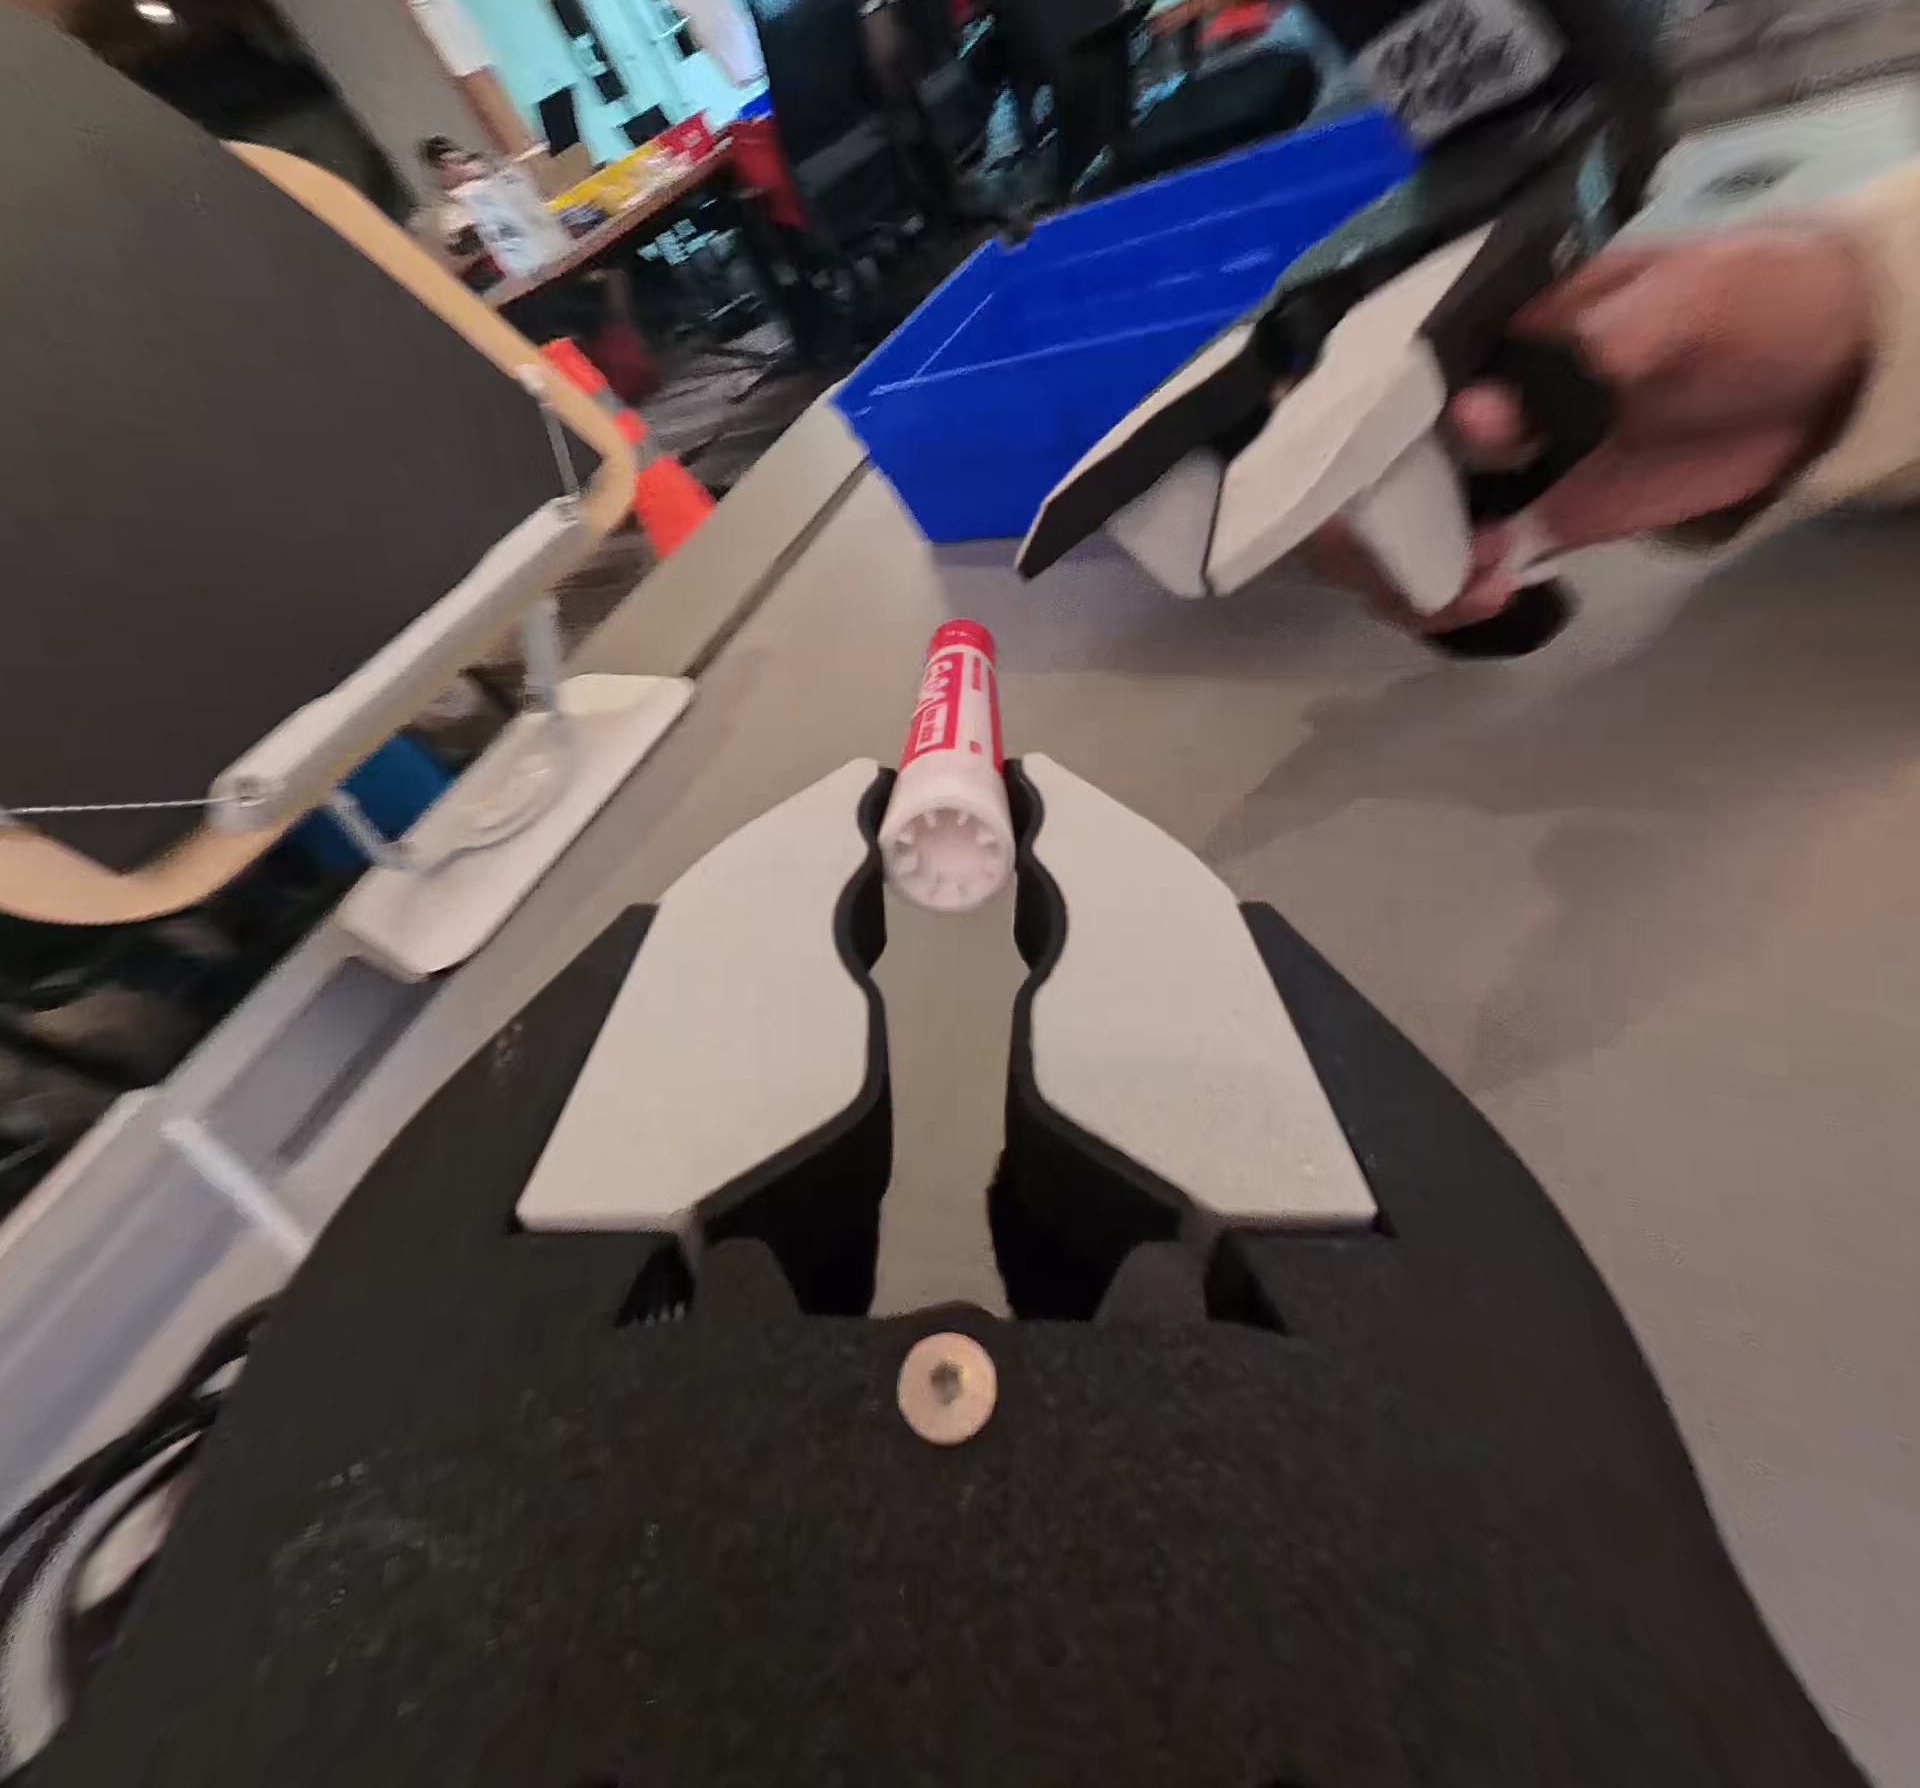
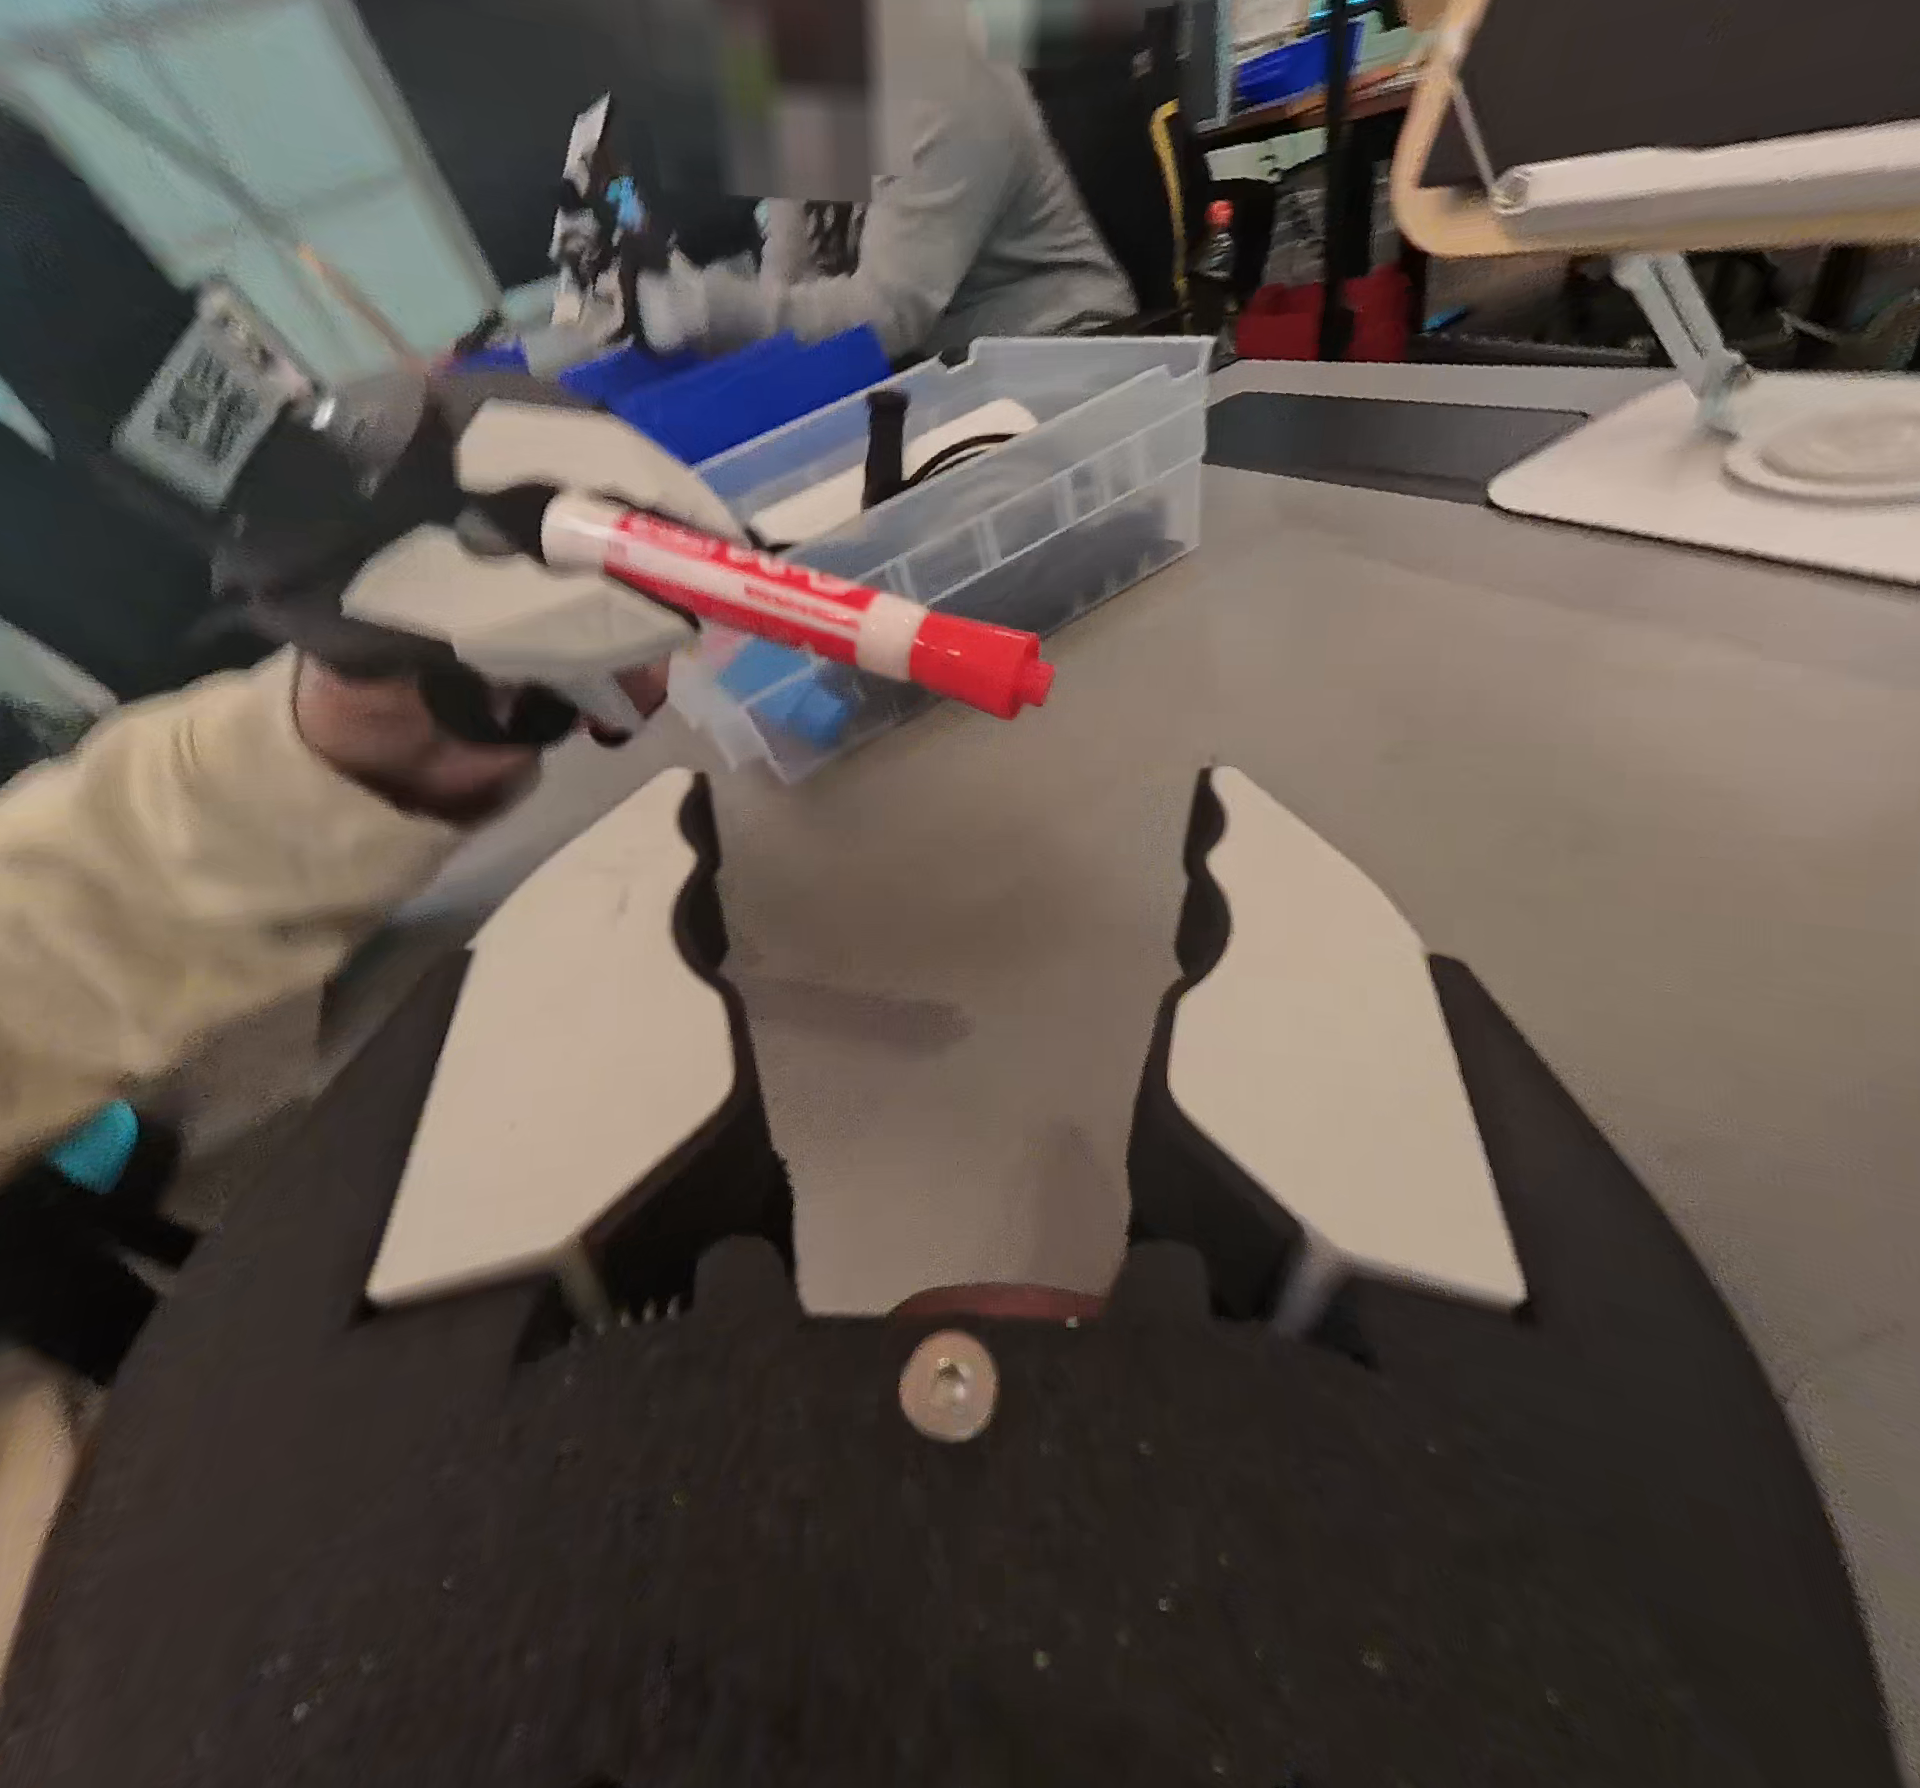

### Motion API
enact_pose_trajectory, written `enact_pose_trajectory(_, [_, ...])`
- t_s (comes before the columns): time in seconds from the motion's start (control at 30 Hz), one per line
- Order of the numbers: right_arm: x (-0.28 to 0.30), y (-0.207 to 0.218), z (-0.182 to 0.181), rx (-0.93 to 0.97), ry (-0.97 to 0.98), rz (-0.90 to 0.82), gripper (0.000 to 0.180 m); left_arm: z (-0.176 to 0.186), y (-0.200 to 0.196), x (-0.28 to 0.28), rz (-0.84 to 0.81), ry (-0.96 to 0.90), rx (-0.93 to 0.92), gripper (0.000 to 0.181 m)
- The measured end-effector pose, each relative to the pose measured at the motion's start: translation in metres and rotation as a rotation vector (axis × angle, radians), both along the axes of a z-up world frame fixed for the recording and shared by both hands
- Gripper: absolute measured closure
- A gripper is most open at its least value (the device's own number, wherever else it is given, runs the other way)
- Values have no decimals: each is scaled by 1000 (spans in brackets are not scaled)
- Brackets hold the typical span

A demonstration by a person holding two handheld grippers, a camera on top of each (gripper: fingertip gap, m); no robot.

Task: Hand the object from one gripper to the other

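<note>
Up close in the left wrist view, the left gripper (image 1: 948,803) pinches a red and white marker (image 1: 954,751) between its fingertips, the white butt end facing the camera and the red cap pointing away over the grey table (image 1: 1558,959). Farther off to the right, the right gripper (image 1: 1132,502) hangs above the table in a person's hand (image 1: 1662,388); motion blur keeps me from telling its jaws here. A blue bin (image 1: 1091,336) sits behind it, and a dark monitor (image 1: 208,439) on a white stand fills the left side.

Seen from the right wrist view, the right gripper (image 2: 951,793) has its fingers spread wide with nothing between them, only bare table (image 2: 1455,803) below. The marker (image 2: 790,600) is held aloft ahead and to the left, clamped at its white end by the left gripper (image 2: 540,533), cap slanting down to the right. A clear plastic tray (image 2: 1039,491) lies on the table just behind the marker.
</note>
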State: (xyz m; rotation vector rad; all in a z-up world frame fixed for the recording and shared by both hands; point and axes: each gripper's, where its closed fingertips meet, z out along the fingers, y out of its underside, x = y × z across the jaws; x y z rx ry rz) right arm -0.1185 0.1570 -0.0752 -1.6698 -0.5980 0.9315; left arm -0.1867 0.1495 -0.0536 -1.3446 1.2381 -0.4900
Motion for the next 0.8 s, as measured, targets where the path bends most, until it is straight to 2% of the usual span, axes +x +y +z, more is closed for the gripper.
enact_pose_trajectory(0.13, [-10, -2, -5, -98, 13, -77, 73, -17, 5, 9, 126, 194, 216, 161])
enact_pose_trajectory(0.3, [-33, -15, -14, -132, -25, -45, 69, -28, -5, 28, 161, 362, 423, 161])
enact_pose_trajectory(0.47, [-29, -13, -11, -114, -4, -39, 70, -27, -11, 34, 162, 401, 490, 161])
enact_pose_trajectory(0.63, [-27, -10, -13, -53, -61, -22, 61, -29, -16, 38, 141, 408, 499, 161])
enact_pose_trajectory(0.8, [-29, -9, -16, -70, -45, -13, 57, -30, -17, 42, 162, 442, 535, 161])
